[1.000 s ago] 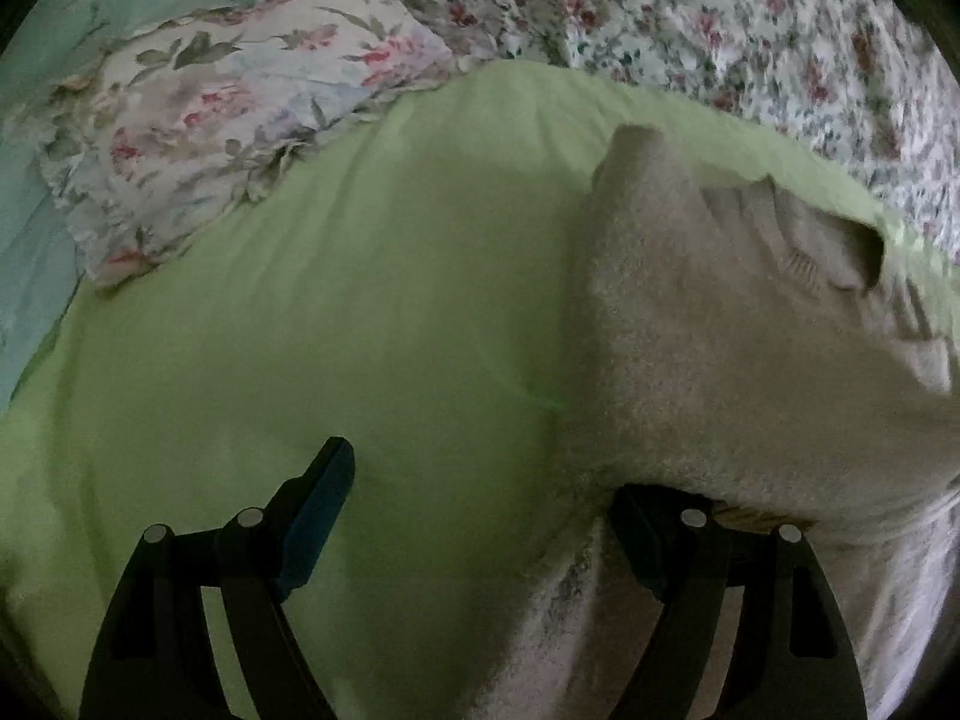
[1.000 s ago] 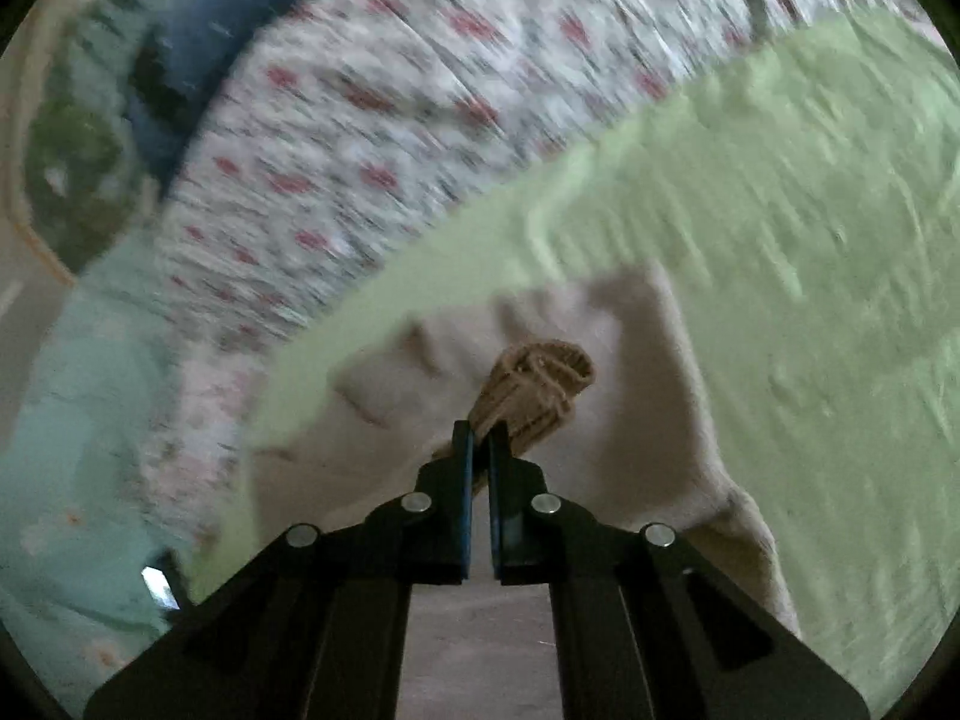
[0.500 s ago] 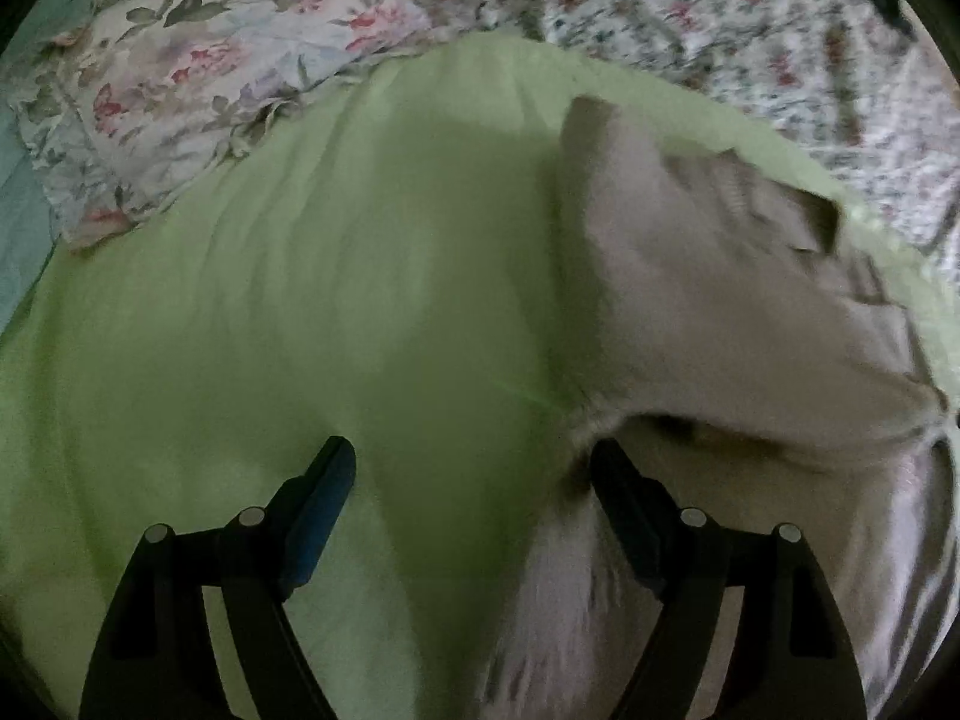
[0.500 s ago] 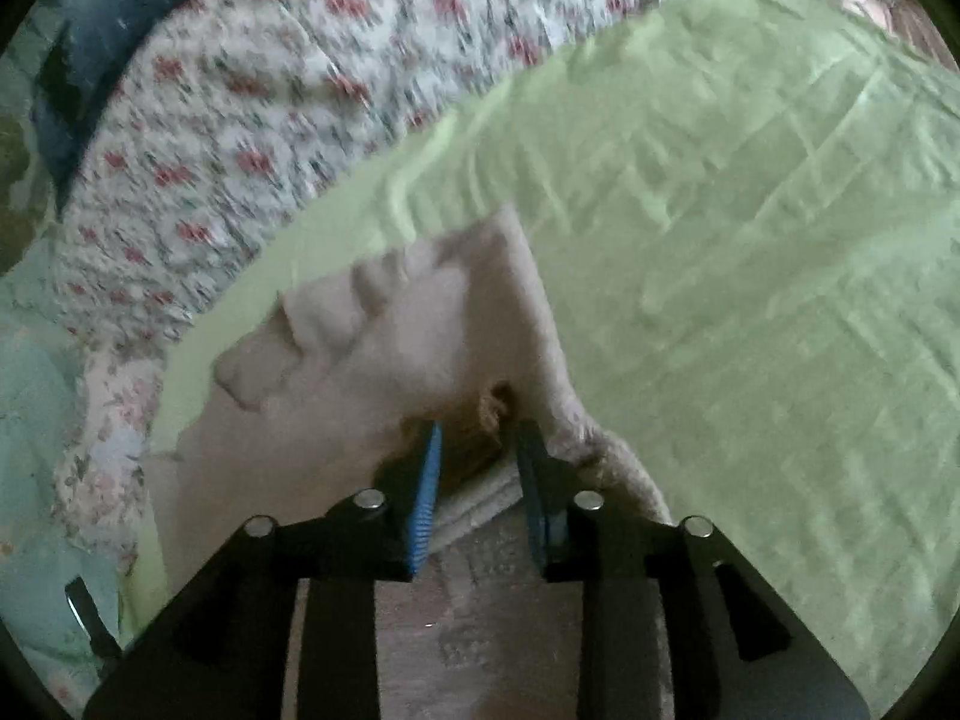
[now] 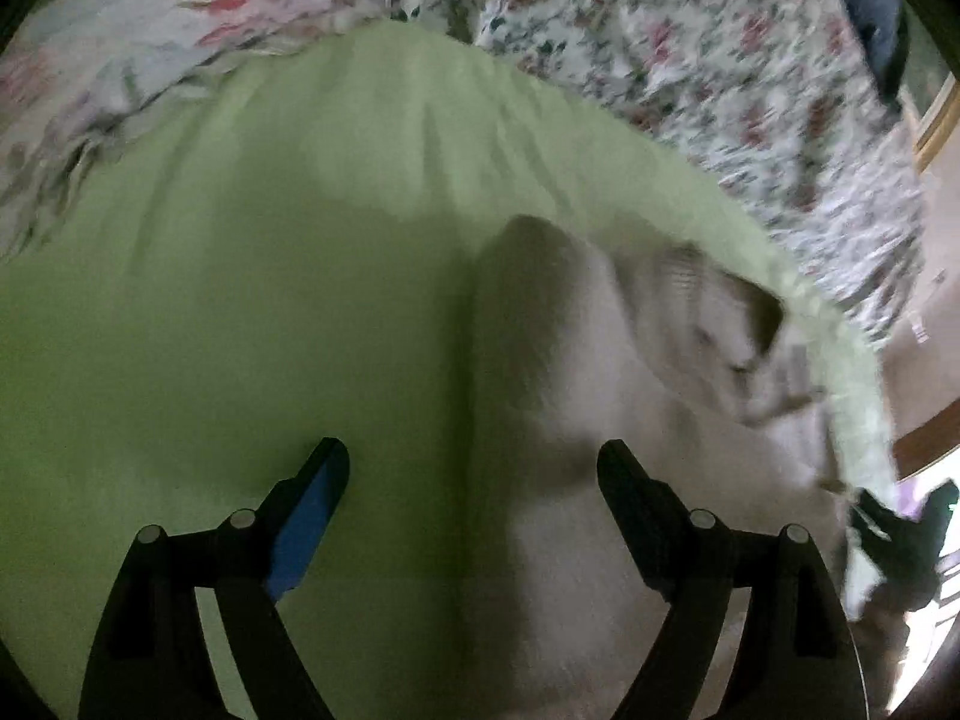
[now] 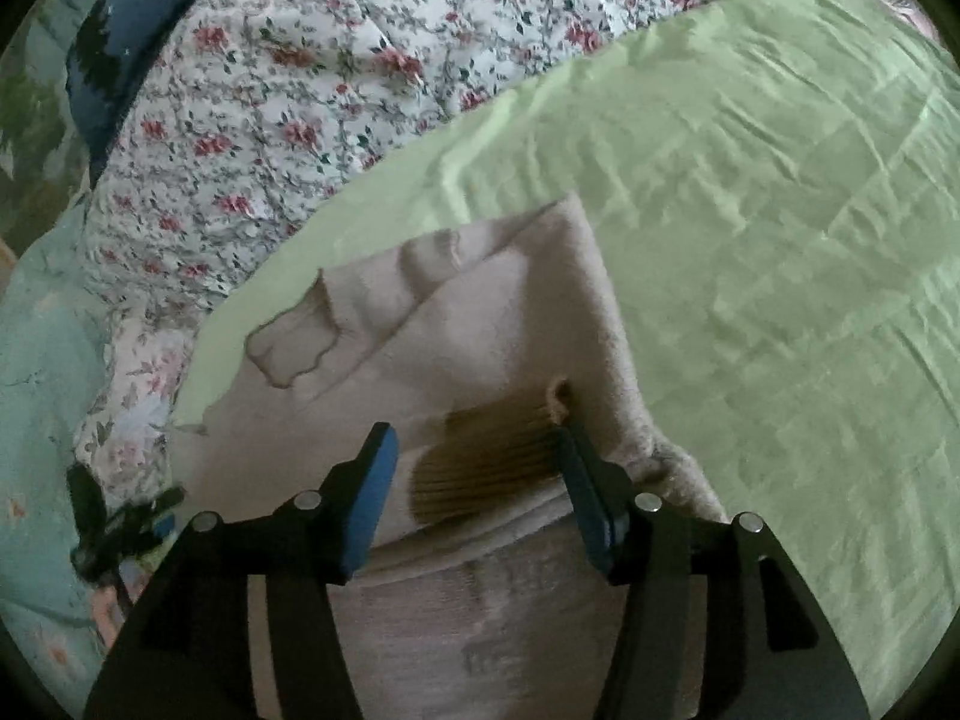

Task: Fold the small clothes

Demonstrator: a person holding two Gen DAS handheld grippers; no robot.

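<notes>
Both grippers stand wide open over the same garment and hold nothing. On the right wrist view, the right gripper [image 6: 477,483] spreads its black fingers with blue pads to either side of a darker brown ribbed patch [image 6: 492,462] on the beige knitted sweater [image 6: 480,336]; its right finger lies just beside or against the knit there, though actual contact cannot be told. The sweater lies folded on the light green bedsheet [image 6: 750,240], its long axis running from the gripper away toward the upper left, with a folded sleeve or collar end at its far left. A faint grey print shows on the knit between the fingers, too blurred to read. Beyond the sheet lies a white quilt with red flowers [image 6: 288,78]. On the left wrist view, the left gripper [image 5: 474,480] is equally wide, its left finger over bare green sheet and its right finger over the sweater's near edge; this picture is blurred. A floral pillow [image 5: 138,18] rests at the sheet's far left corner.
</notes>
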